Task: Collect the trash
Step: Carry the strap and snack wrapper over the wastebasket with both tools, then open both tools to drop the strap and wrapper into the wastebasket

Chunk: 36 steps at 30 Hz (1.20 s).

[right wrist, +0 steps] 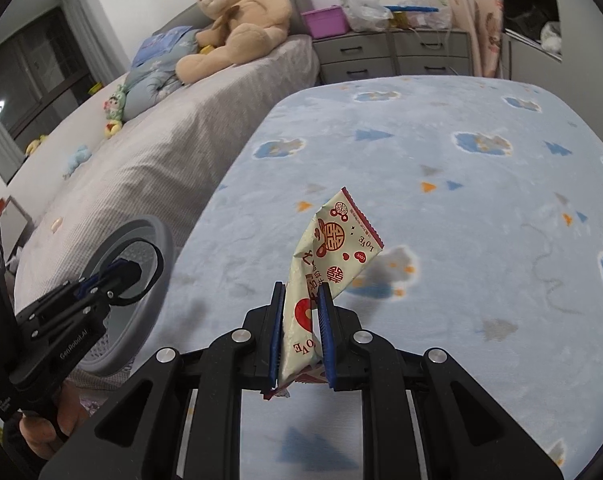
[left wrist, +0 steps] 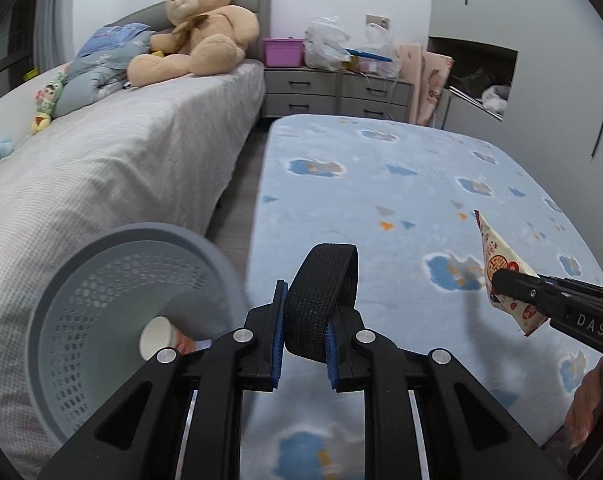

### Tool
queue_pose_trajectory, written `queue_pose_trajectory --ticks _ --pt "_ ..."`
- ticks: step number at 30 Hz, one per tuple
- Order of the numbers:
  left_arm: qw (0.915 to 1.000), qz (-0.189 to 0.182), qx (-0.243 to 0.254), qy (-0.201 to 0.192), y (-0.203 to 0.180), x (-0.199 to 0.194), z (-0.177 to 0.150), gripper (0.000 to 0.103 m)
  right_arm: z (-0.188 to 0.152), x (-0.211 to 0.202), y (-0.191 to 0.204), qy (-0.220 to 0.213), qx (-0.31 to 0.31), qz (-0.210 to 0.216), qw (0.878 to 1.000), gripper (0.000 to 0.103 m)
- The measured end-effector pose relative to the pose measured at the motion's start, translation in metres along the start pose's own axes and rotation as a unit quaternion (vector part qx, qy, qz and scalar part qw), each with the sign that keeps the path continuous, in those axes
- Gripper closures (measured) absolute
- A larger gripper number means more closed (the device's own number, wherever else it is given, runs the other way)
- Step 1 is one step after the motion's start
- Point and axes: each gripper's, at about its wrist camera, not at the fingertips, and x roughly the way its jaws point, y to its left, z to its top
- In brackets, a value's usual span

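My left gripper (left wrist: 304, 312) is shut on the black woven strap (left wrist: 321, 300) of a grey perforated trash bin (left wrist: 101, 312), which hangs tilted at its left with the opening facing me. A white paper cup (left wrist: 157, 336) lies inside the bin. My right gripper (right wrist: 301, 312) is shut on a cream and red snack wrapper (right wrist: 329, 256) and holds it above the blue blanket. In the left wrist view the right gripper (left wrist: 501, 280) with the wrapper (left wrist: 497, 260) is at the right. In the right wrist view the left gripper (right wrist: 119, 276) and bin (right wrist: 149, 280) are at the left.
A blue fleece blanket (left wrist: 381, 184) with cloud prints covers the near surface. A grey bed (left wrist: 121, 160) with a big teddy bear (left wrist: 205, 28) and small toys stands at the left. Grey drawers (left wrist: 333, 92) with a purple box (left wrist: 283, 52) and plastic bags stand at the back.
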Motion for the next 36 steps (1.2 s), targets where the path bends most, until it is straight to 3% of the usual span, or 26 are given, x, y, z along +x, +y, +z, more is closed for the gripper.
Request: queue_pose_trajectory --ticks 17,36 --pt "0.9933 0.066 -0.095 -0.003 0.117 -0.035 -0.020 0.086 0.005 0.039 0.119 0.023 -0.080 0.094 0.992 0.086" --pt "0.9818 0.119 -0.146 0.024 0.176 -0.028 -0.037 0.086 0.001 0.091 0.188 0.069 -0.148 0.166 0.973 0.085"
